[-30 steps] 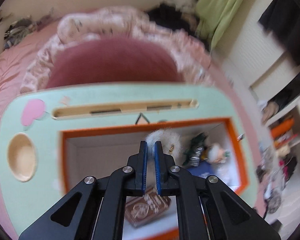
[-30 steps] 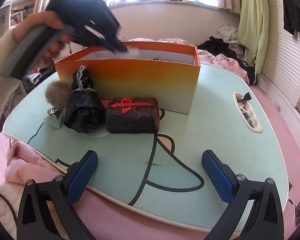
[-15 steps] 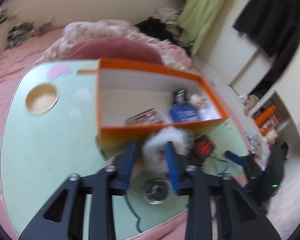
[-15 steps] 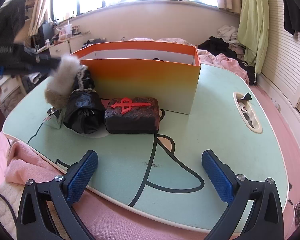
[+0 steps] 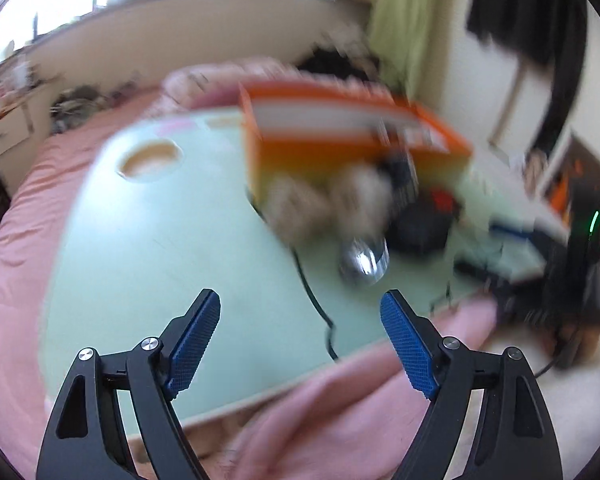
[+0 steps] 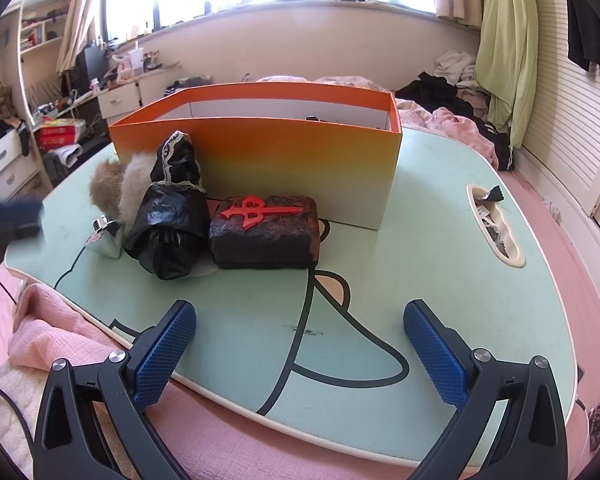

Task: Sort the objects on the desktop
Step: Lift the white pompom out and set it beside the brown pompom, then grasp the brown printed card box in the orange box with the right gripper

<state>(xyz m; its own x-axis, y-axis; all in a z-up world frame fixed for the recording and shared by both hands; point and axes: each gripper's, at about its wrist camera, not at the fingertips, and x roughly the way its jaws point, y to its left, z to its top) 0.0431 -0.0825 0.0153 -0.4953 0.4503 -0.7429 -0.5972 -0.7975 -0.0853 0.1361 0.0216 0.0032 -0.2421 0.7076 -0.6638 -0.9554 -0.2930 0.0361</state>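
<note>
An orange box [image 6: 260, 152] stands on the mint green lap table [image 6: 440, 280]. In front of it lie a white fluffy ball [image 6: 134, 190], a tan fluffy ball [image 6: 102, 186], a black bag with lace trim [image 6: 170, 220], a dark block with a red emblem [image 6: 266, 230] and a shiny metal piece [image 6: 106, 236]. My left gripper [image 5: 300, 328] is open and empty over the table's near edge; the blurred fluffy balls [image 5: 328, 200] lie ahead of it. My right gripper [image 6: 300, 344] is open and empty at the table's front edge.
The table rests on a pink bed cover [image 6: 52, 332]. It has a round cup hole [image 5: 150, 158] and a long slot holding small items [image 6: 496, 224]. Clothes [image 6: 460, 92], a green curtain [image 6: 504, 40] and drawers [image 6: 4, 164] surround the bed.
My left gripper carried the white fluffy ball out of the orange box, set it beside the tan ball, opened and pulled back. My right gripper has not moved.
</note>
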